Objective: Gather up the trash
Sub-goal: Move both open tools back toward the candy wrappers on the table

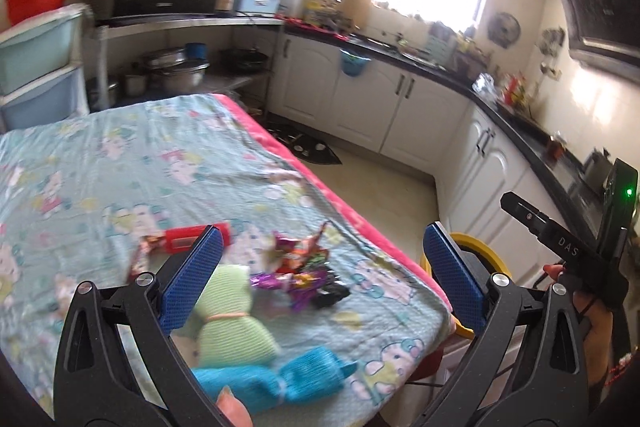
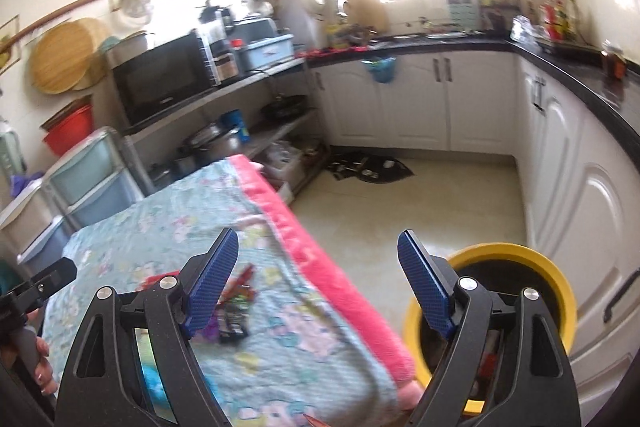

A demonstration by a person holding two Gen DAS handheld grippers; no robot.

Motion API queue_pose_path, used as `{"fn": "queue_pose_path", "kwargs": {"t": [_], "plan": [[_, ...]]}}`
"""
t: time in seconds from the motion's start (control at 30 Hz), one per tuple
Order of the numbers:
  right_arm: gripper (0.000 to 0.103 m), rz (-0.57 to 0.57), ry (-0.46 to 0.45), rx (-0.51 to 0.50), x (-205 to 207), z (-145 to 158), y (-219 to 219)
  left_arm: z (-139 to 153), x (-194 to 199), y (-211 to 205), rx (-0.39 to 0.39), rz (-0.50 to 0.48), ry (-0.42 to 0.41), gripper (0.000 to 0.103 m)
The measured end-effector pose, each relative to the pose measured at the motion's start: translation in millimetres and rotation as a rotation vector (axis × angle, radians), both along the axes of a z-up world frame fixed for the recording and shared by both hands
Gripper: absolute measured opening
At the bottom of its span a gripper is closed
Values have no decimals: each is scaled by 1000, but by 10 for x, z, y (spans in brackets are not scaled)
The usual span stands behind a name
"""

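On the counter (image 1: 100, 163), draped in a teal cartoon-print cloth with a pink border, a heap of crumpled candy wrappers (image 1: 302, 267) lies near the right edge, foil purple, orange and black, creased and glinting. The left wrist view alone shows the full heap, along with a red box (image 1: 196, 237) behind it, a pale green knitted toy (image 1: 232, 311) just beside the wrappers, and a blue knitted item (image 1: 288, 379) nearer the camera. The right wrist view shows only part of the wrappers (image 2: 234, 311), half hidden behind a claw finger, but gives the clearer look at the yellow-rimmed bin (image 2: 520, 307) standing on the floor just off the counter's pink edge (contents dark and blurred, cannot be identified). The left claw (image 1: 324, 267) stands spread to its widest, nothing between its blue pads. The right claw (image 2: 318, 279) is likewise parted wide and empty, above the counter edge and the bin.
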State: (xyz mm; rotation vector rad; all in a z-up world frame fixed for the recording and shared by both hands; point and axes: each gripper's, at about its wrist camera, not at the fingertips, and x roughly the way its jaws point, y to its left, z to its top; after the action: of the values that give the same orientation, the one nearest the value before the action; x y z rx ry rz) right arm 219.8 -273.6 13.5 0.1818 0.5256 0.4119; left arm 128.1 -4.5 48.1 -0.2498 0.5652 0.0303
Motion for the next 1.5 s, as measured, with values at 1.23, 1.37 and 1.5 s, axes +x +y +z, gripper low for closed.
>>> {"fn": "queue_pose_path", "kwargs": {"t": [1.23,1.37,1.5], "plan": [[91,411,-78,-158,-713,147,1363,-480,-1100,1012,12,129,82,92],[91,428,-32,-199,-638,-77,1438,-662,-1053,981,-10,82,101,92],[91,457,-2,-258,-541,-301,1535,-840,-968,944,-37,35,126,92]]}}
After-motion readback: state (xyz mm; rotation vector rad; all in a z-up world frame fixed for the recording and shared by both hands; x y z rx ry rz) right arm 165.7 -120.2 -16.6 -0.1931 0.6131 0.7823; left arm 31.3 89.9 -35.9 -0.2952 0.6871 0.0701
